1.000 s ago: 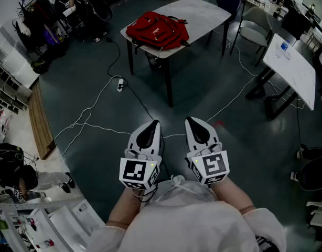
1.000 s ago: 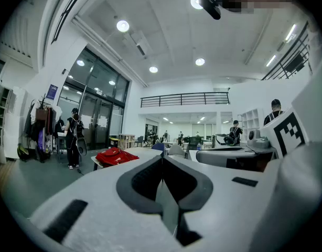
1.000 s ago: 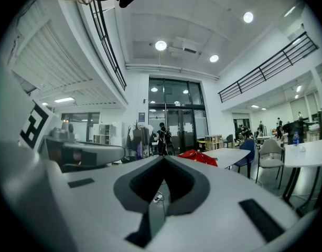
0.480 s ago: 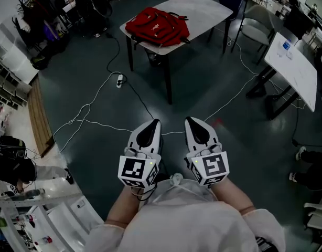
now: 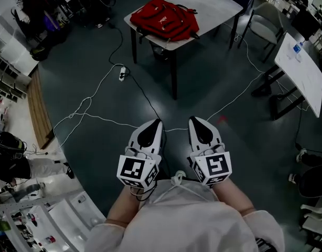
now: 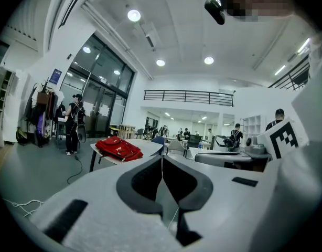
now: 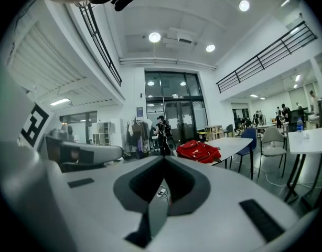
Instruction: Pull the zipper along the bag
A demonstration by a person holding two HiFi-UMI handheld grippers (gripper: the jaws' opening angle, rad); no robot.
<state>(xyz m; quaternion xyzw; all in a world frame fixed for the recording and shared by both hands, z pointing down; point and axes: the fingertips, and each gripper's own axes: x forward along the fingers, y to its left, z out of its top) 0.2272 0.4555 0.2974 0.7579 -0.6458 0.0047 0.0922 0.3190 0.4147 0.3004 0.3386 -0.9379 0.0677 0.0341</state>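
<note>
A red backpack point(image 5: 165, 19) lies on a white table point(image 5: 213, 7) far ahead of me in the head view. It also shows small in the left gripper view as the backpack point(image 6: 118, 148) and in the right gripper view as the backpack point(image 7: 199, 151). My left gripper point(image 5: 157, 122) and right gripper point(image 5: 193, 119) are held side by side close to my body, well short of the table. Both have their jaws together with nothing between them. The zipper is too far off to make out.
White cables and a power strip point(image 5: 121, 74) trail over the dark floor between me and the table. A second white table point(image 5: 307, 72) and chairs point(image 5: 266, 28) stand at the right. Shelves and clutter point(image 5: 14, 72) line the left wall. People stand in the distance.
The table and backpack have shifted slightly right and nearer in the head view. Both grippers keep their pose, jaws still together.
</note>
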